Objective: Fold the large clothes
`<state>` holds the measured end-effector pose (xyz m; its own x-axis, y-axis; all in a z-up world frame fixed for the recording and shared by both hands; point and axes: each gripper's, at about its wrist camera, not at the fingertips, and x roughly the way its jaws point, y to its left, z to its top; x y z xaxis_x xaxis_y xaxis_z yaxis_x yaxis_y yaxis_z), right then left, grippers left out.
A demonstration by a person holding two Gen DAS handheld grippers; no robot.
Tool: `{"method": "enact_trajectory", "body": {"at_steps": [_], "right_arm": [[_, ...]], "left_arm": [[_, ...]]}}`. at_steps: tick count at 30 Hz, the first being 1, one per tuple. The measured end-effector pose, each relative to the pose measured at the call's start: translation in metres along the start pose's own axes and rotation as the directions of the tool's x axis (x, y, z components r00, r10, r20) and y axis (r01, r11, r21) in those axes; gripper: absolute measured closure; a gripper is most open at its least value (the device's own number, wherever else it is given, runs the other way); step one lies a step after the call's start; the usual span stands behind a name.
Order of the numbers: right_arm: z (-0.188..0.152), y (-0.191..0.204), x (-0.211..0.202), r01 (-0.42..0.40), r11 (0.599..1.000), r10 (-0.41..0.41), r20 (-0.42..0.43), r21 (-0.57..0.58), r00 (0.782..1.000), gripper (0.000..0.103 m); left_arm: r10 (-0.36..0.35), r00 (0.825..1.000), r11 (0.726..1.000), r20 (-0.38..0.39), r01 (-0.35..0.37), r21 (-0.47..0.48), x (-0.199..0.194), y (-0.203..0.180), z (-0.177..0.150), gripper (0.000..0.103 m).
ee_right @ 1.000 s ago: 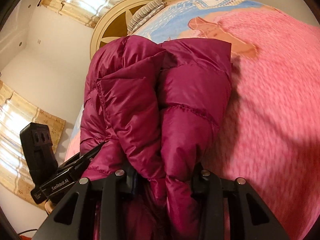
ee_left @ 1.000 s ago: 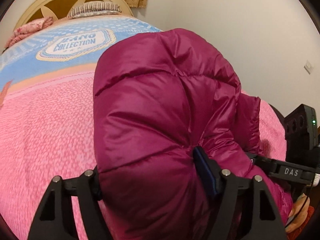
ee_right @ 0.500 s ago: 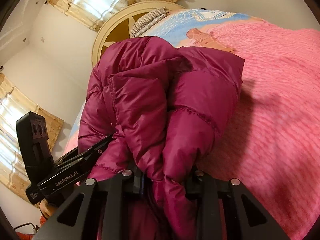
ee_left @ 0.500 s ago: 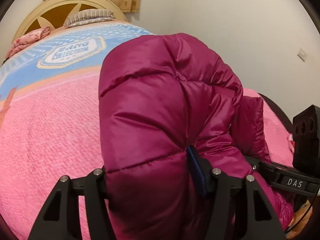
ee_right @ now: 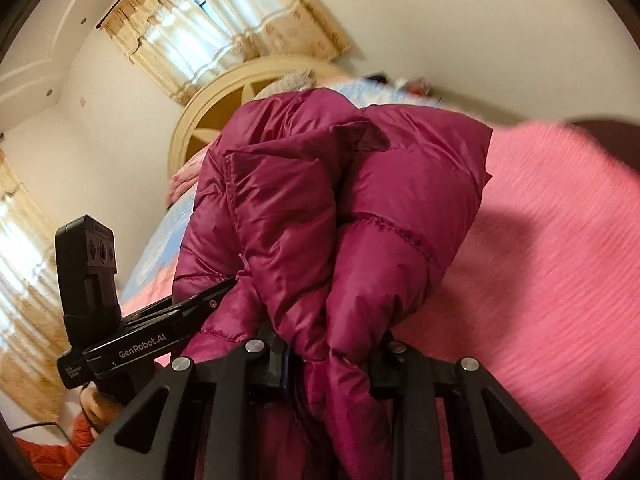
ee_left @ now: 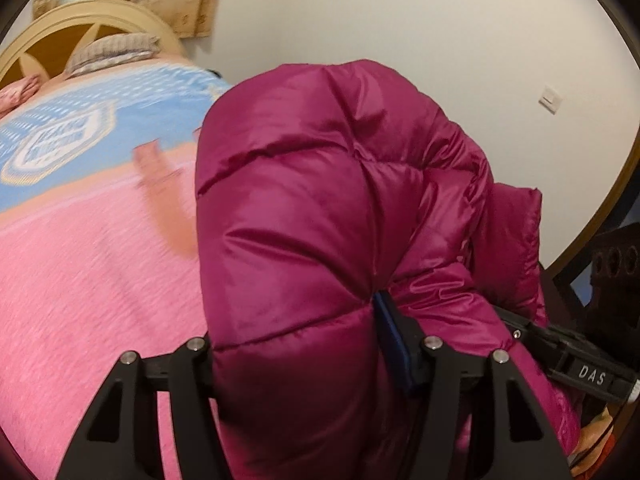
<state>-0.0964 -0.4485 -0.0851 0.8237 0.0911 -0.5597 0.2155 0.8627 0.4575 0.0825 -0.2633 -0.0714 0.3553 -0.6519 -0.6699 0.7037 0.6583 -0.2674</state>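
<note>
Both grippers lifted higher, left gripper (ee_left: 296, 356) and right gripper (ee_right: 328, 356) clamping magenta puffer jacket (ee_left: 320, 208)

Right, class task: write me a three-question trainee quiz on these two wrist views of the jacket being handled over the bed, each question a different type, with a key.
1. True or false: the magenta puffer jacket lies spread flat on the pink bedspread.
2. Multiple choice: what is the right gripper clamped on? A) a pillow B) bunched jacket fabric C) nothing
3. Short answer: in the left wrist view, what stands at the far end of the bed?

Key
1. False: it is bunched up between both grippers, the left gripper included.
2. B
3. A cream headboard, with a striped pillow in front of it.
</note>
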Motion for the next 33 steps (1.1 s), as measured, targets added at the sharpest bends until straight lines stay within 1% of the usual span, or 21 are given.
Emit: {"method": "enact_trajectory", "body": {"at_steps": [1,5,10,13,17,19,22,26,28,31,33], "right_arm": [[0.006,-0.005,-0.002,0.025,1.000,-0.025,0.008,-0.006,1.000,0.078],[0.025,-0.033,-0.003,0.106,0.994,-0.106,0.007,-0.014,0.994,0.078],[0.040,-0.066,0.002,0.148,0.989,-0.148,-0.025,-0.002,0.989,0.078],[0.047,-0.080,0.007,0.141,0.990,-0.141,-0.045,0.013,0.989,0.078],[0.052,-0.087,0.020,0.129,0.992,-0.129,-0.077,-0.004,0.989,0.078],[0.054,-0.095,0.029,0.112,0.994,-0.111,-0.093,0.004,0.989,0.078],[0.055,-0.109,0.045,0.077,0.997,-0.074,-0.110,0.029,0.991,0.078],[0.051,-0.142,0.053,-0.002,0.987,0.020,-0.114,0.159,0.993,0.077],[0.050,-0.148,0.056,-0.007,0.986,0.025,-0.108,0.167,0.994,0.077],[0.043,-0.151,0.050,0.003,0.984,0.015,-0.104,0.177,0.994,0.076],[0.037,-0.153,0.044,0.009,0.981,0.009,-0.096,0.193,0.995,0.073]], "left_arm": [[0.000,1.000,1.000,-0.006,0.000,0.009,0.009,-0.007,0.005,0.041],[0.000,0.999,1.000,-0.042,0.000,0.010,0.047,-0.012,0.023,0.041],[0.035,0.996,0.999,-0.083,-0.033,0.021,0.081,-0.033,0.031,0.041],[0.065,0.994,0.998,-0.083,-0.062,0.029,0.091,-0.037,0.036,0.041],[0.108,0.989,0.994,-0.102,-0.107,0.010,0.103,-0.031,0.037,0.041],[0.128,0.986,0.992,-0.111,-0.130,-0.007,0.107,-0.028,0.038,0.041],[0.167,0.979,0.986,-0.116,-0.169,-0.007,0.114,-0.028,0.041,0.041],[0.229,0.967,0.973,-0.108,-0.228,0.021,0.132,-0.039,0.048,0.039],[0.258,0.962,0.966,-0.089,-0.255,0.045,0.136,-0.044,0.046,0.036],[0.274,0.959,0.961,-0.068,-0.269,0.072,0.139,-0.047,0.042,0.034],[0.279,0.959,0.958,-0.055,-0.274,0.090,0.136,-0.052,0.039,0.032]]}}
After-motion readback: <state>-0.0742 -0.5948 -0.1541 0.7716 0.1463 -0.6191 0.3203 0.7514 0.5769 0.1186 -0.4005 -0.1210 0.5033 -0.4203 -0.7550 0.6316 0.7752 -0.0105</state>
